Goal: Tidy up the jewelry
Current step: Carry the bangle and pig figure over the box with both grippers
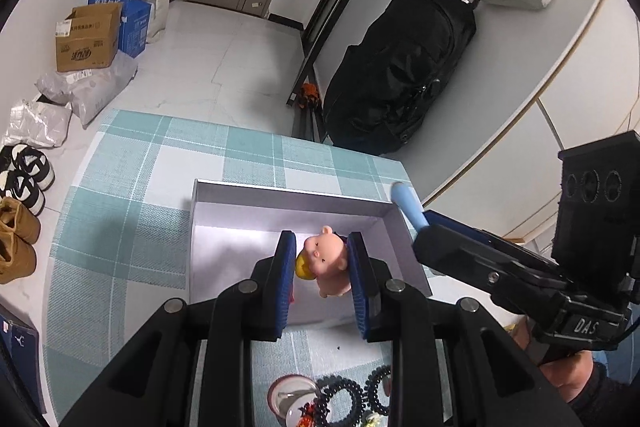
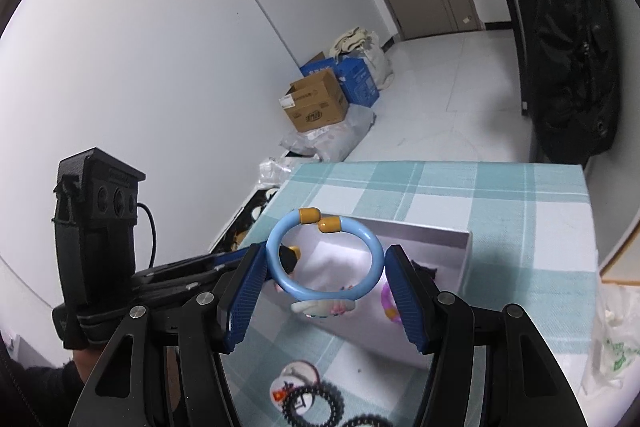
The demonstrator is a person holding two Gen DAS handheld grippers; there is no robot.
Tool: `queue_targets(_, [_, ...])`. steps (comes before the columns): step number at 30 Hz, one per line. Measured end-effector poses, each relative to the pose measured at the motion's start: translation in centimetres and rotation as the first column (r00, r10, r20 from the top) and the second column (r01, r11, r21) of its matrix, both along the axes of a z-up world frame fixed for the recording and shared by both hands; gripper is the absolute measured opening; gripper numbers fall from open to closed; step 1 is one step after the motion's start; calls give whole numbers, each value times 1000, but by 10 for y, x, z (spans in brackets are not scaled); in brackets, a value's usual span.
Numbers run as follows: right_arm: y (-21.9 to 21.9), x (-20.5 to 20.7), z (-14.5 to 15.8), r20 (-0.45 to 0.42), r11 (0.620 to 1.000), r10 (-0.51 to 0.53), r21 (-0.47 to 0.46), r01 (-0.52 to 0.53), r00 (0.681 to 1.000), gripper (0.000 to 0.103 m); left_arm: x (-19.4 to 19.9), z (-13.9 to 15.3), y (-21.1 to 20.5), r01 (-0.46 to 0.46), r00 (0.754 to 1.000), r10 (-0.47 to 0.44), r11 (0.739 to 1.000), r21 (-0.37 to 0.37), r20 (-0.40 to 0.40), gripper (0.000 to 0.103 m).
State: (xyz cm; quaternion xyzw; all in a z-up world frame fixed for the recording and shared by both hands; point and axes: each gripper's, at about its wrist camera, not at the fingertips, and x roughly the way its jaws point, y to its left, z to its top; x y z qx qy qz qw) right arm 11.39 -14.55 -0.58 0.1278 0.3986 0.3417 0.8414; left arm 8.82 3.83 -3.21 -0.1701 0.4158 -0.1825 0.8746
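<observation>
My left gripper (image 1: 320,247) is shut on a small pink pig charm (image 1: 324,259) with a yellow part. It hangs over the open white box (image 1: 280,189) on the teal checked cloth (image 1: 120,207). My right gripper (image 2: 325,255) is shut on a light blue bracelet (image 2: 280,267) with orange end caps and a pale charm on its lower edge, held in front of the box (image 2: 424,229). In the left wrist view the right gripper (image 1: 430,227) comes in from the right at the box's far right corner, with the bracelet (image 1: 406,203) sticking out. A pink item (image 2: 388,301) lies in the box.
Black toothed rings (image 1: 344,399) and a round badge (image 1: 288,395) lie on the cloth near me. A black backpack (image 1: 400,75) stands beyond the table. Cardboard boxes (image 1: 88,39), parcels and shoes (image 1: 24,179) sit on the floor at left. A plastic bag (image 2: 612,347) is at right.
</observation>
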Motion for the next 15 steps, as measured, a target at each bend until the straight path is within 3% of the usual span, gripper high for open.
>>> queue_targets(15, [-1, 34, -30, -97, 999, 7, 43, -2, 995, 61, 22, -18, 12, -10, 998, 9, 1000, -19, -58, 21])
